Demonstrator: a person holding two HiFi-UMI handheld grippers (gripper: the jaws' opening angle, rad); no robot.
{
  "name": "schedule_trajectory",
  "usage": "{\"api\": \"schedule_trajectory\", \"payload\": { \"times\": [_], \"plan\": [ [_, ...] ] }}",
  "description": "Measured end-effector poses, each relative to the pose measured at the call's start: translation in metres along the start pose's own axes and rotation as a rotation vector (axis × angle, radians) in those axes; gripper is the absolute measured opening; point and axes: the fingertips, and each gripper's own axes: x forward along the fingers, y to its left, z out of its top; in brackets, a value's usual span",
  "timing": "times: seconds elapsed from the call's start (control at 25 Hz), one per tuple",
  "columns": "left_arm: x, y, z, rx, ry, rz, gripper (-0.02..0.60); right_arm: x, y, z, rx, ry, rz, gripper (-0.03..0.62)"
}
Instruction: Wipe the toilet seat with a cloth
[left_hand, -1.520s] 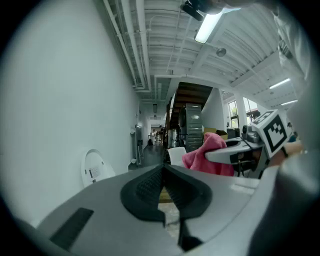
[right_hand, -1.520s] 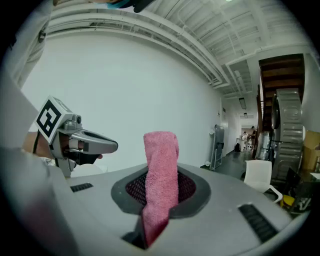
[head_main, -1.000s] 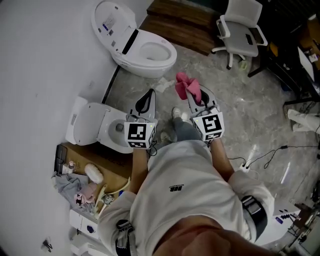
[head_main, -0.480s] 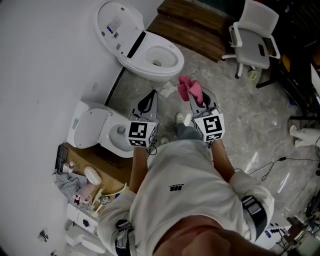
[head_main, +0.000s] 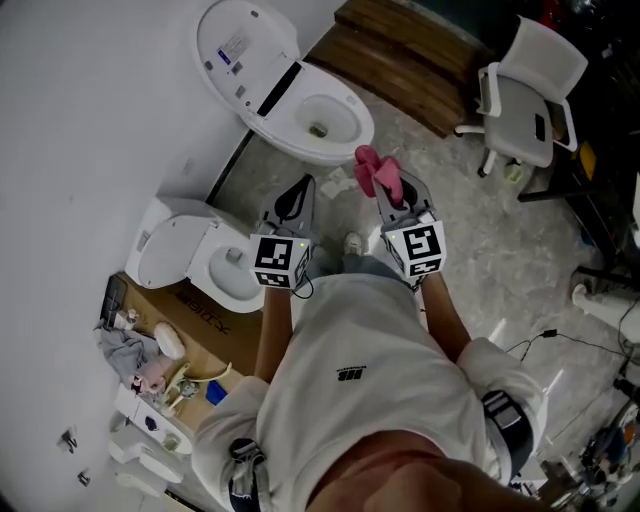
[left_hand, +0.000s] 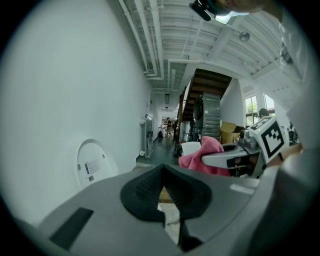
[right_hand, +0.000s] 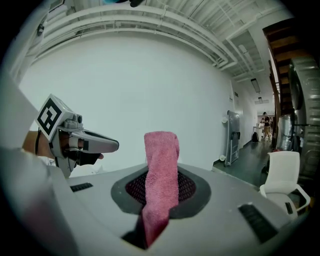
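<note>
The pink cloth (head_main: 376, 172) stands up out of the right gripper (head_main: 388, 192), whose jaws are clamped on its lower end, the free part rising above the pads. It is in the air just short of the toilet seat (head_main: 353, 126), not touching it. Compared with a second ago the gap between cloth and bowl has narrowed, and the toilet sits lower and more to the right in the head view, while the office chair (head_main: 527, 92) has slid toward the right edge. The left gripper (head_main: 297, 192) hovers alongside, jaws pressed together with nothing between them, as before. Only the head view shows the seat and bowl, and a second toilet (head_main: 190, 262) lower left beside a cardboard box (head_main: 195, 320). The left gripper view adds the raised lid (left_hand: 92, 162) against the white wall and a long corridor with a staircase – the right gripper view shows mostly bare wall.
</note>
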Motion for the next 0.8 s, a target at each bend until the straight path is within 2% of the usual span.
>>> {"api": "schedule_trajectory", "payload": {
  "times": [0.36, 0.56, 0.8],
  "plan": [
    [0.045, 0.043, 0.005, -0.006, -0.005, 0.047, 0.011, 0.067, -0.022, 0.009, 0.005, -0.008, 0.043, 0.051],
    [0.080, 0.087, -0.005, -0.036, -0.004, 0.065, 0.011, 0.120, -0.027, 0.005, -0.013, 0.017, 0.058, 0.051],
    [0.134, 0.150, -0.022, -0.074, 0.049, 0.068, 0.011, 0.198, -0.044, -0.012, -0.012, 0.102, 0.078, 0.051]
  ]
}}
